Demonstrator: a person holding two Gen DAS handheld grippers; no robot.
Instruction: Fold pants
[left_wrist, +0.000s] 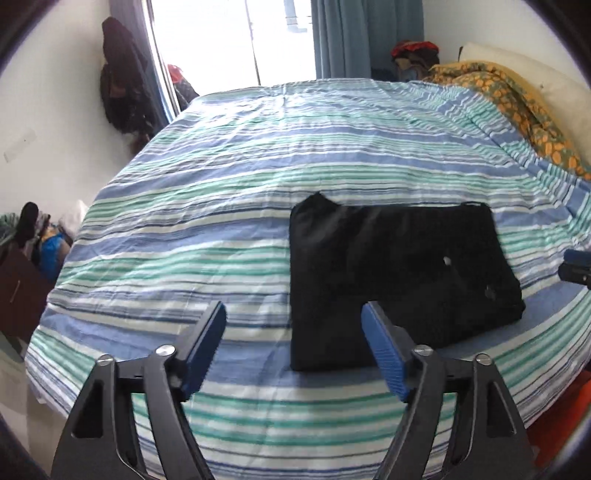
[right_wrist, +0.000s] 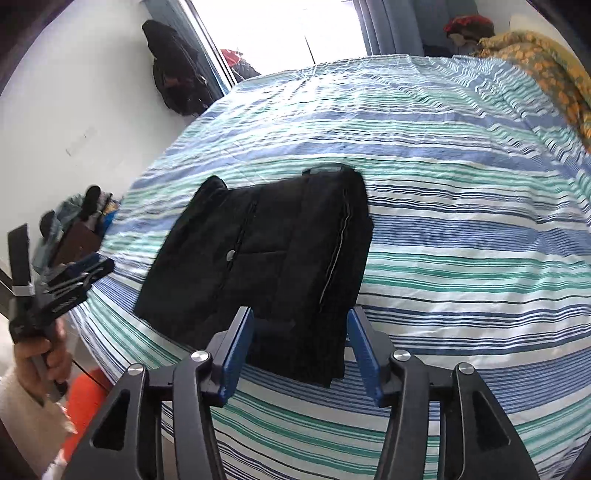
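The folded black pants (left_wrist: 399, 273) lie near the bed's (left_wrist: 258, 155) near edge. Both grippers, left (left_wrist: 293, 325) and right (right_wrist: 300, 332), hover spread, holding nothing. Only the right view shows the person's hand (right_wrist: 37, 360).

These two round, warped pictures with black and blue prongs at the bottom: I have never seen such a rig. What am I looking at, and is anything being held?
There is no robot. A person holds a hand-held gripper in each hand, and each carries a wide-angle camera looking along its two fingers, which warps the picture. One picture is from the left gripper, the other from the right gripper. The right view also shows the left tool off to the side, with the person's hand around its handle. On the bed, with its striped sheet, lie black pants, folded into a compact stack. Both grippers are open and hold nothing. A yellow flowered blanket lies at the far side.
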